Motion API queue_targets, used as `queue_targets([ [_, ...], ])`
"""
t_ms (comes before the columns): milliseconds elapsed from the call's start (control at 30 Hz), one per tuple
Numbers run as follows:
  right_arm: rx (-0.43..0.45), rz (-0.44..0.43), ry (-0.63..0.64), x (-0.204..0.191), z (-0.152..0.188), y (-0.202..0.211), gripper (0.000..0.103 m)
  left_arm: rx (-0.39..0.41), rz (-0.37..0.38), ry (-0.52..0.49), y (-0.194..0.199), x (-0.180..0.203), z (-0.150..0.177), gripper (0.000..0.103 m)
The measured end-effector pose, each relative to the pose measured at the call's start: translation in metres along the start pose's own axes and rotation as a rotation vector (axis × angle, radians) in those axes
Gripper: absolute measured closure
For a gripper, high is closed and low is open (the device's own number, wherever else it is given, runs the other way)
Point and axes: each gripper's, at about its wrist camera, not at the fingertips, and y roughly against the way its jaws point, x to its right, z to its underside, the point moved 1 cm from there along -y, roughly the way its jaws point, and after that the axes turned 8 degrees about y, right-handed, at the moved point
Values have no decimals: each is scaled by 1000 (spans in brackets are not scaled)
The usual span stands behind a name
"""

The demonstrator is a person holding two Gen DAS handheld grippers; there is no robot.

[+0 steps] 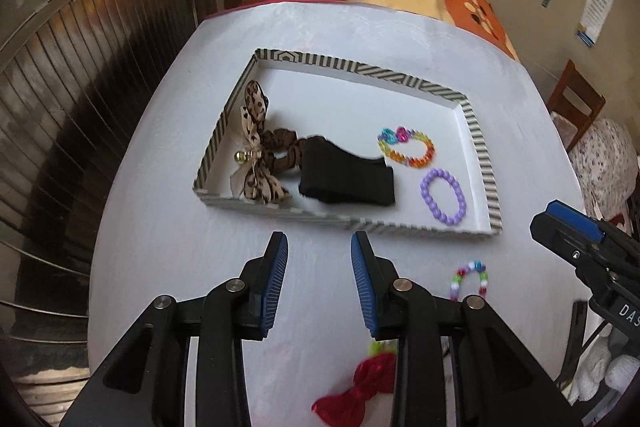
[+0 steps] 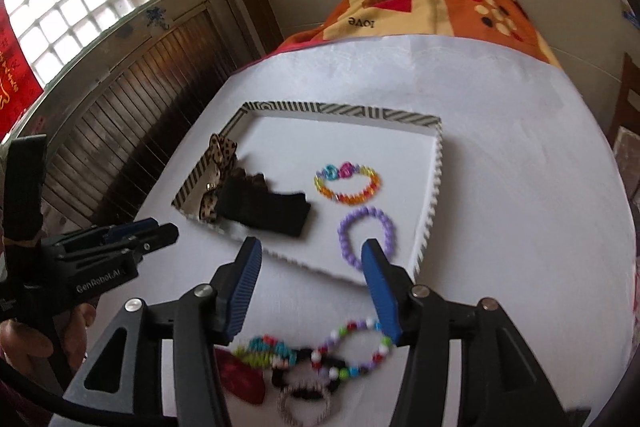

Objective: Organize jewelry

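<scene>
A: Tongs first. The right tongs hang wide apart with nothing between the pads, above the near edge of the striped tray. The left tongs are parted about as far, also empty, just short of the tray's near wall.

B: So which piece is in hand?

A: My guess is the multicoloured bead bracelet, lying loose on the bench just under the right tongs, at the right end of the pile. It touches or overlaps a black hair tie; I can't tell which.

B: How would you take it cleanly?

A: Pinch the outer arc, the side away from the pile, so the green-and-teal bead piece and the red bow stay put. Come down with one pad inside the loop and one outside, and lift slowly to see whether the hair tie comes along.

B: And where to?

A: The tray already holds the purple bracelet near its right near corner, the rainbow bracelet behind it, and a black band with the leopard bow to the left. The far half is bare; that looks the safest drop.
</scene>
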Motion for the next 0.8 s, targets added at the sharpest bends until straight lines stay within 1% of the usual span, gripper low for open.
queue_targets([
  [333,-16,46,-67,-1,54,27,45,3,17,-59,22,0,35,90],
  [600,-9,77,-90,-8,79,48,41,2,38,-75,37,-1,55,90],
  [733,-14,83,-98,-11,89,53,40,-11,51,-73,39,-3,63,90],
  [800,-19,86,-106,-11,95,55,39,-30,66,-75,39,-4,67,90],
])
